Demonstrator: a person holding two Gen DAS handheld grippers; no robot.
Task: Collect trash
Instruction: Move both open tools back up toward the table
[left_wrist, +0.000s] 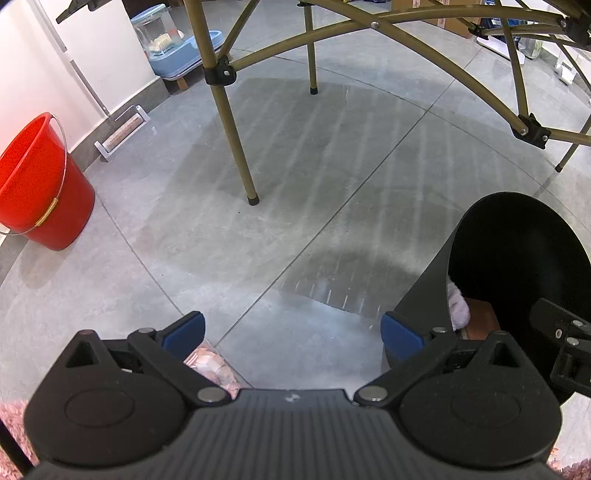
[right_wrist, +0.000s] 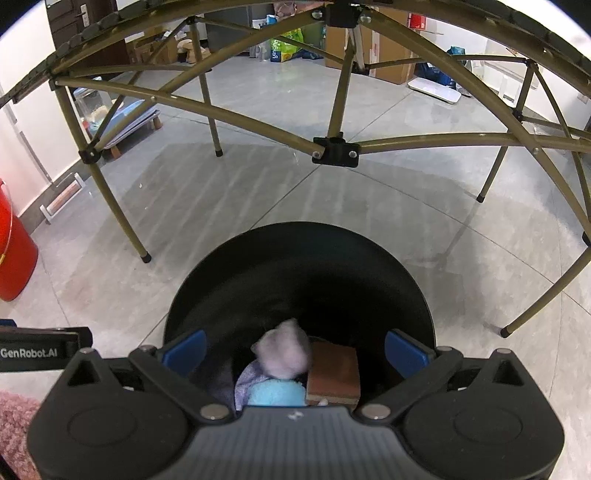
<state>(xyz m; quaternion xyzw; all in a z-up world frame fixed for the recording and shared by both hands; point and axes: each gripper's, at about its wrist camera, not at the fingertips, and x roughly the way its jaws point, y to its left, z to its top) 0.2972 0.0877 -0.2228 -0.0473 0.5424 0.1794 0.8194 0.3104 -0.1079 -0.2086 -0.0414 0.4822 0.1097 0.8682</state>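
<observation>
bin (right_wrist: 295, 266) matt blk plastic | floor (left_wrist: 295, 177) glossy tile | bucket (left_wrist: 37, 184) glossy red plastic | table legs (left_wrist: 229, 122) metal

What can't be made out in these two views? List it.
- Wad over the bin, right wrist view: motion-blurred, material unclear.
- Bin contents: the right gripper body covers their near side; in the left view the bin wall hides most.
- Pink packet on the floor: mostly under the left gripper.
- Red bucket: inside not visible, cut by the frame edge.
</observation>
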